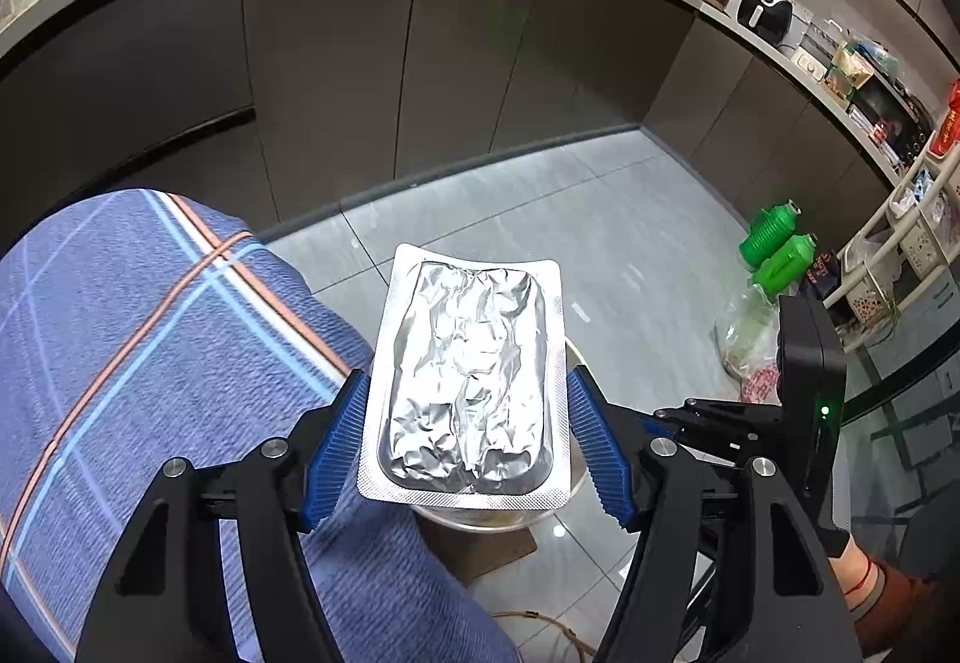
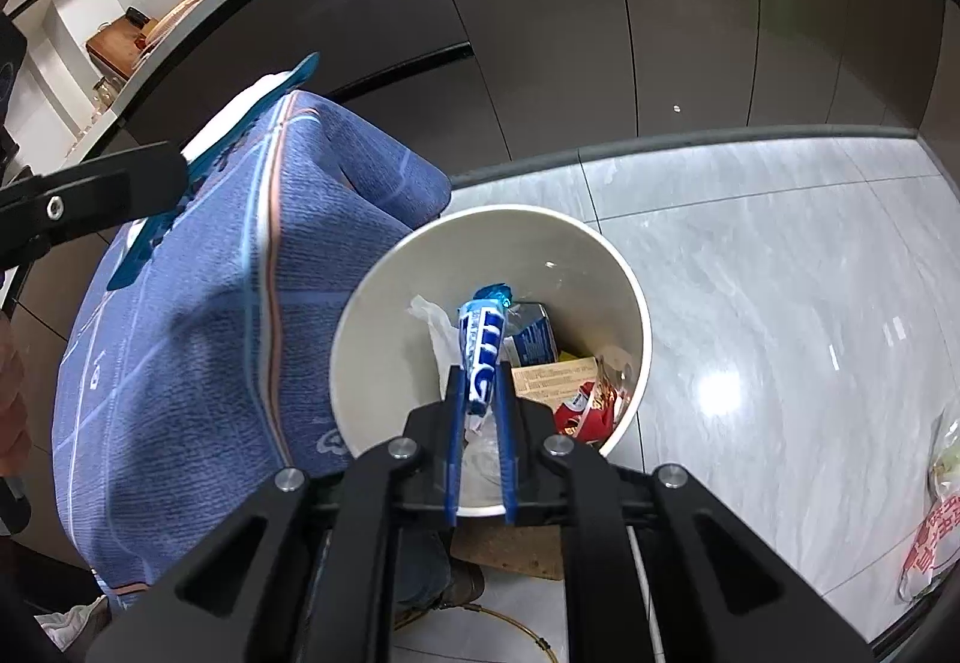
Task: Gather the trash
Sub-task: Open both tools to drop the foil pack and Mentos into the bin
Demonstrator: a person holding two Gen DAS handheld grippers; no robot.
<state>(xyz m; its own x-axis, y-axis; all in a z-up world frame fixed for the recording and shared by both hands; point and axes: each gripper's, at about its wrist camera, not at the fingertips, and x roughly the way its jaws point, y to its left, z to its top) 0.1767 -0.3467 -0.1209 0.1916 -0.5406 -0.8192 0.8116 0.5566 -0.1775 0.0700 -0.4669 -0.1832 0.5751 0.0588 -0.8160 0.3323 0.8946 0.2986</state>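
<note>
Left gripper [image 1: 465, 444]: blue pads clamped on the two long edges of a silver foil blister pack [image 1: 468, 381], held flat, crumpled foil face up. Directly beneath the pack, partly hidden by it: rim of a white bin [image 1: 573, 489]. To the left, close against the left finger: blue checked cloth [image 1: 150, 363]. Farther out on the grey tiled floor [image 1: 630, 219]: two green bottles [image 1: 777, 246] and a clear plastic bag [image 1: 750, 339], well apart from the bin.

Right gripper [image 2: 483, 405]: jaws nearly closed, pinching a blue-and-white wrapper [image 2: 480, 351] that stands up between the pads. Positioned over the near rim of the white bin [image 2: 372, 315]. Inside the bin: white tissue [image 2: 435, 324], a cardboard box [image 2: 555, 378], a red packet [image 2: 585, 411]. Blue checked cloth [image 2: 198, 363] touching the bin's left side.
</note>
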